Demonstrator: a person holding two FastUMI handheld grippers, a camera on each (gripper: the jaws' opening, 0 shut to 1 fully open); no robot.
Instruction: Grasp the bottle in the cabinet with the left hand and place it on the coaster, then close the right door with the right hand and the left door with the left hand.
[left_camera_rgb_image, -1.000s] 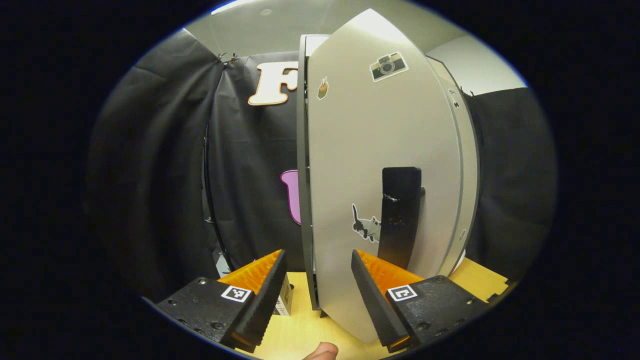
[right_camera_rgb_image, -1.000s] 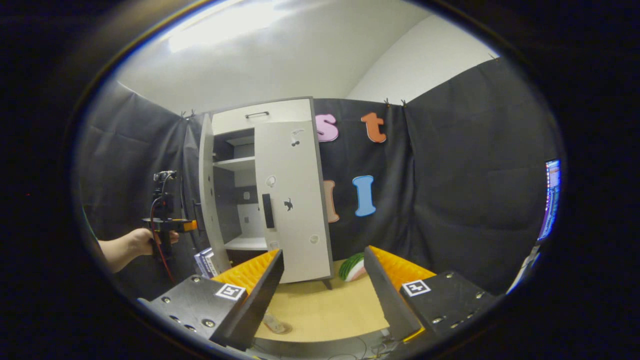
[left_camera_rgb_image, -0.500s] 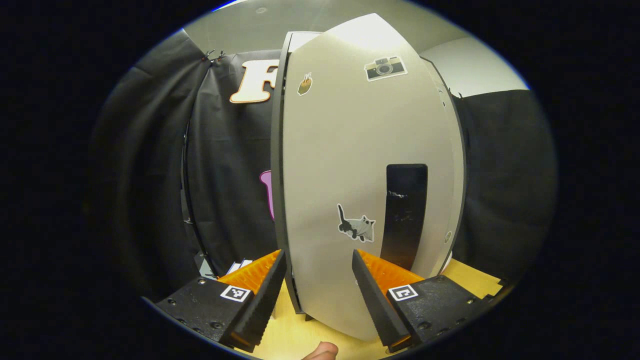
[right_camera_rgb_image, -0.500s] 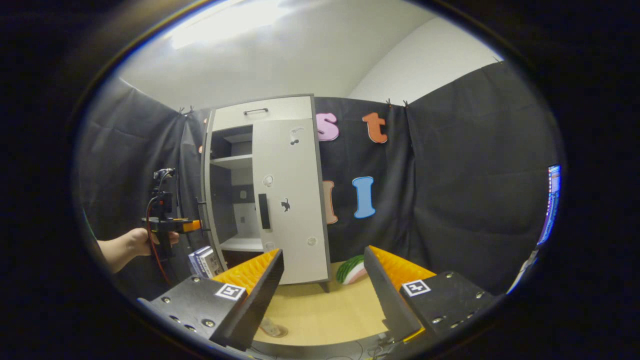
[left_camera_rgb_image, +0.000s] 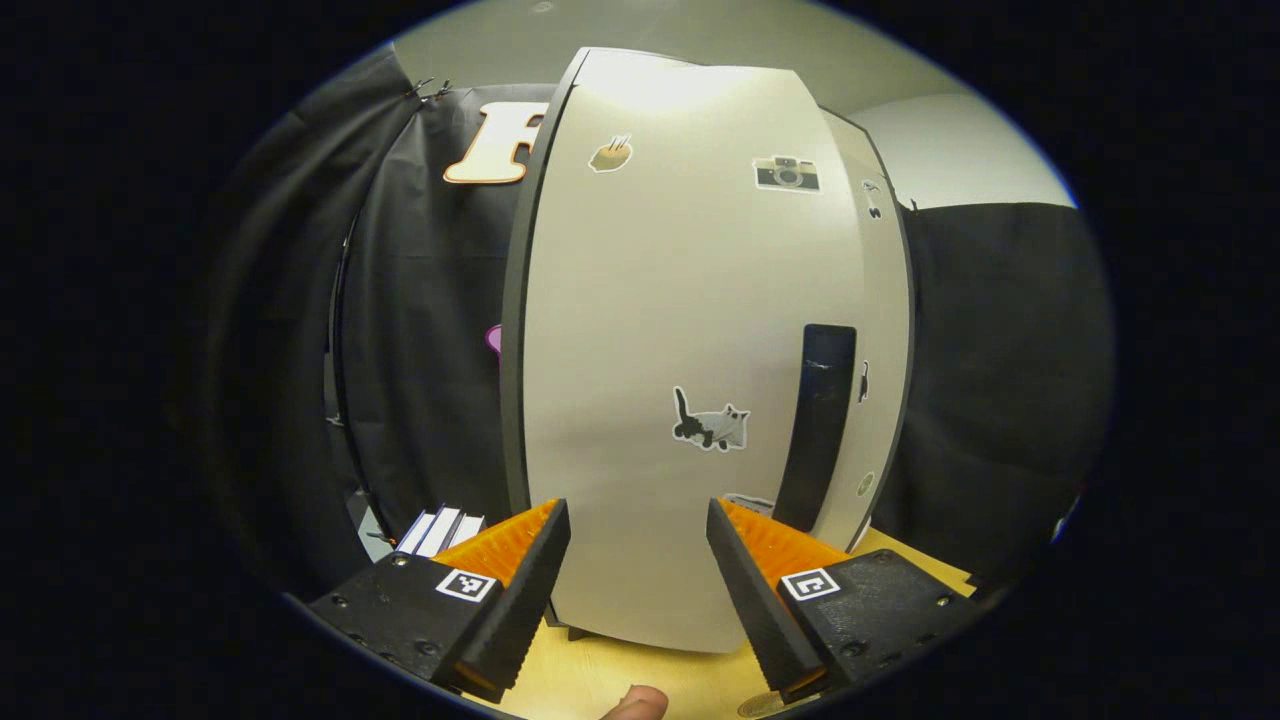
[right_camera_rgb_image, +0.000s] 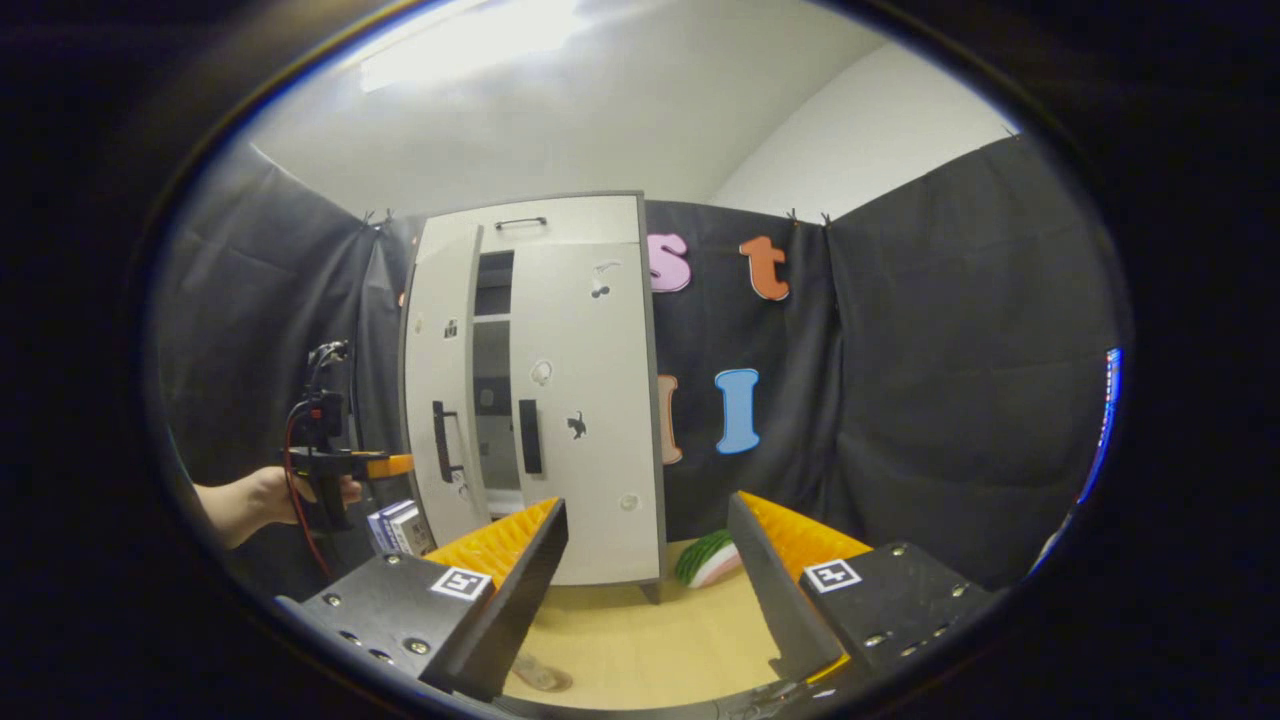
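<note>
Two doors faced the cameras, and only the left door (right_camera_rgb_image: 437, 400) was left to shut: in the right gripper view a narrow dark gap stood between it and the right door (right_camera_rgb_image: 585, 400), which looked flush with the cabinet (right_camera_rgb_image: 540, 218), left of centre. To finish well, I judge the left gripper (left_camera_rgb_image: 635, 520) should push flat on the panel low down, near the handle (left_camera_rgb_image: 820, 420) side, and ease it home without slamming. Its fingers were spread, nothing between them, with the door (left_camera_rgb_image: 680, 350) at frame centre just ahead; whether they touched it I could not tell. The right gripper (right_camera_rgb_image: 650, 530) was spread too, empty, low in its frame, well back from the cabinet. The door was pale grey and dark-edged, with a cat sticker (left_camera_rgb_image: 712, 425), a camera sticker (left_camera_rgb_image: 787, 172) and a black upright handle.
</note>
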